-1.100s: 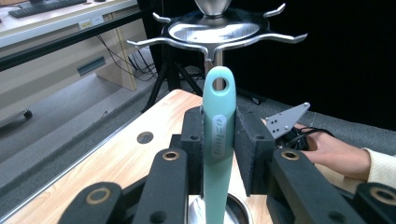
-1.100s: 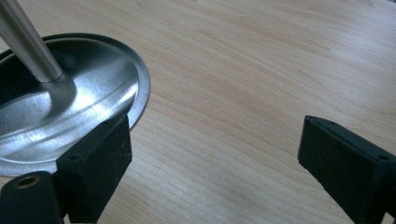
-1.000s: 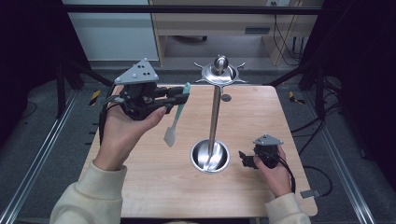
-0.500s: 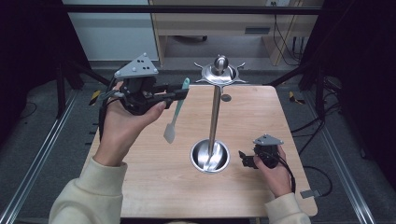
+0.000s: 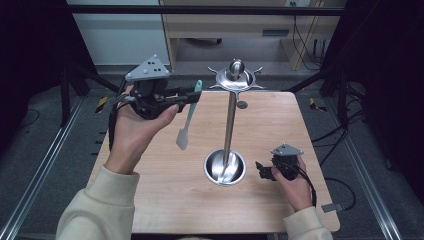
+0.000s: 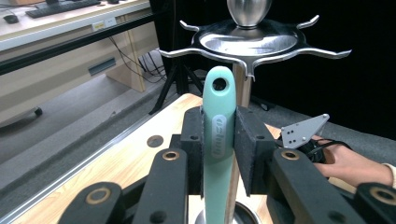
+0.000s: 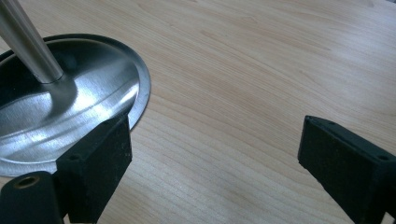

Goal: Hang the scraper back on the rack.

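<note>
The left gripper [image 6: 219,149] is squeezed tight on the handle of a mint-green spatula [image 5: 187,115]. The spatula hangs straight down in the air, above the wooden surface [image 5: 165,200] and just beside the shiny metal stand [image 5: 231,120]. Its handle has a little hole [image 6: 219,84] at the top, close under the stand's hooks [image 6: 254,58]. The spatula looks light, with a smooth, maybe slippery handle and a thin, probably bendy blade. Holding the handle below the hole seems best, so the hole stays free. The right gripper [image 7: 215,154] rests low with its jaws wide apart, holding nothing.
</note>
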Tool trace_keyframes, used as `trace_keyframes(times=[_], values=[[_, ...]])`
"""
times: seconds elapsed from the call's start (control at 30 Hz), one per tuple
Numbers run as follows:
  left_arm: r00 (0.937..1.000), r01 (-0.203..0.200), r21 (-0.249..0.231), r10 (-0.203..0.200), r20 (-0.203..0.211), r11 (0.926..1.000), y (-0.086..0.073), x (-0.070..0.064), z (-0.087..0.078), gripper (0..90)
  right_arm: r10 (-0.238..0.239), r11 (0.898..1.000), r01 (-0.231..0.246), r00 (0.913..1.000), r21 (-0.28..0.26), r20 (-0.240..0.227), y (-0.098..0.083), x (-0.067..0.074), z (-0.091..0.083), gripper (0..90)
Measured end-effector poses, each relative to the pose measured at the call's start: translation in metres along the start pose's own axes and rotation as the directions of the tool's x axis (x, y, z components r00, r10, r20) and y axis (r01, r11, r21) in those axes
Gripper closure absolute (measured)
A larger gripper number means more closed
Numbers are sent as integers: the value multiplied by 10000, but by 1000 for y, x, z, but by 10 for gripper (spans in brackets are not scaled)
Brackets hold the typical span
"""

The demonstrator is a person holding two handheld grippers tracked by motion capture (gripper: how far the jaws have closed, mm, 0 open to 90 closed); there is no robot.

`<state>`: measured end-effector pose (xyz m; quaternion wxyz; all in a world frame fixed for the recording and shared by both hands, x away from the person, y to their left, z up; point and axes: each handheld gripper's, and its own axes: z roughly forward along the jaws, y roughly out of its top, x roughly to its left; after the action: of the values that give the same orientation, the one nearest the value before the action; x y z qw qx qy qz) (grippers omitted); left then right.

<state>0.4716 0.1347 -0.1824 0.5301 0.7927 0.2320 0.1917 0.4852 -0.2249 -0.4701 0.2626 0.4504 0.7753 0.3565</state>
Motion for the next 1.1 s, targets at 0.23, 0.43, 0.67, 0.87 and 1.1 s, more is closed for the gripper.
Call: trace_keyframes(times=[0.23, 0.43, 0.67, 0.87, 1.1], values=[[9997, -21, -31, 22, 239, 10000, 1, -2, 1, 740, -6, 10000, 6, 10000, 15, -1, 0, 0, 0, 101], [9993, 1, 40, -2, 365, 10000, 1, -2, 4, 740, -22, 10000, 22, 10000, 7, -3, 0, 0, 0, 101], [9988, 24, -56, -21, 480, 10000, 1, -3, 4, 740, -10, 10000, 10, 10000, -4, -4, 0, 0, 0, 101], [9988, 7, -54, -4, 496, 10000, 1, -4, 4, 740, -7, 10000, 7, 10000, 4, -10, 0, 0, 0, 101], [9986, -123, -1, 123, 510, 9999, 3, -8, 6, 739, -46, 10000, 46, 10000, 10, 21, 0, 0, 0, 101]])
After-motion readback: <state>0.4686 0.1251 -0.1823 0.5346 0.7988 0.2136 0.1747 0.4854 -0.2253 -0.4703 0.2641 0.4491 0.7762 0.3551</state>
